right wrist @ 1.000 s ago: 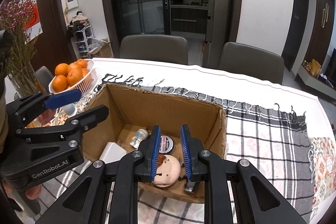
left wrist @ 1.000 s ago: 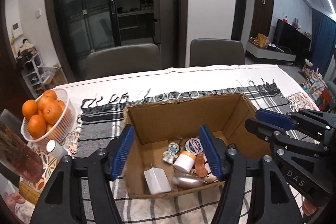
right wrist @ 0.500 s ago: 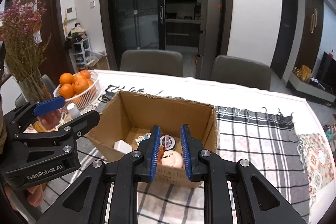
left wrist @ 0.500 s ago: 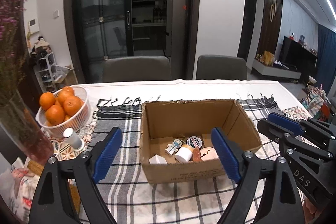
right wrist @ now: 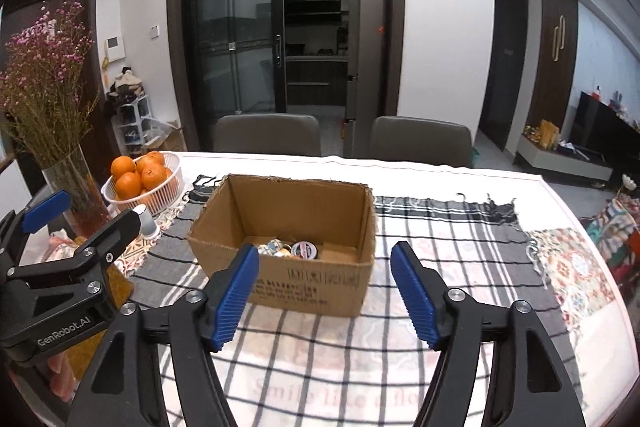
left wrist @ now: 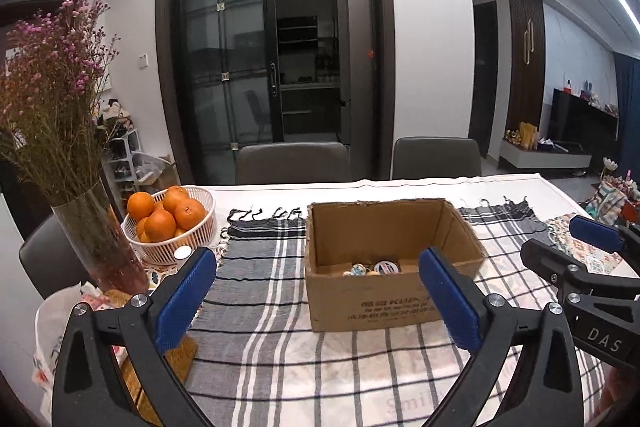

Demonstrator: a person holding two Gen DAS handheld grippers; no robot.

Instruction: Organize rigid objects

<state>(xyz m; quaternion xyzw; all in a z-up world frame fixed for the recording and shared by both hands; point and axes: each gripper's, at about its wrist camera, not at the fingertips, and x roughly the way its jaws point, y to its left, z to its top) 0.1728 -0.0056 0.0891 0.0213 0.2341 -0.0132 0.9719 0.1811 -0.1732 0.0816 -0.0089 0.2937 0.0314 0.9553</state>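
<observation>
An open cardboard box (left wrist: 384,303) (right wrist: 304,285) stands on the checked cloth in the middle of the table. Several small items lie inside; a round tin (right wrist: 304,249) and a small figurine (right wrist: 272,247) show over its front wall. My left gripper (left wrist: 320,303) is open and empty, held back from the box in front of it. My right gripper (right wrist: 326,291) is open and empty, also in front of the box. Each gripper shows at the edge of the other's view.
A white basket of oranges (left wrist: 170,227) (right wrist: 140,183) and a glass vase of dried flowers (left wrist: 96,247) stand at the left. A small white bottle (right wrist: 146,221) sits beside the basket. Two chairs (right wrist: 268,139) stand behind the table. A patterned mat (right wrist: 576,267) lies at the right.
Both grippers have pulled back and up from the box. The right gripper has opened and let go of the pale round item, which now lies in the box.
</observation>
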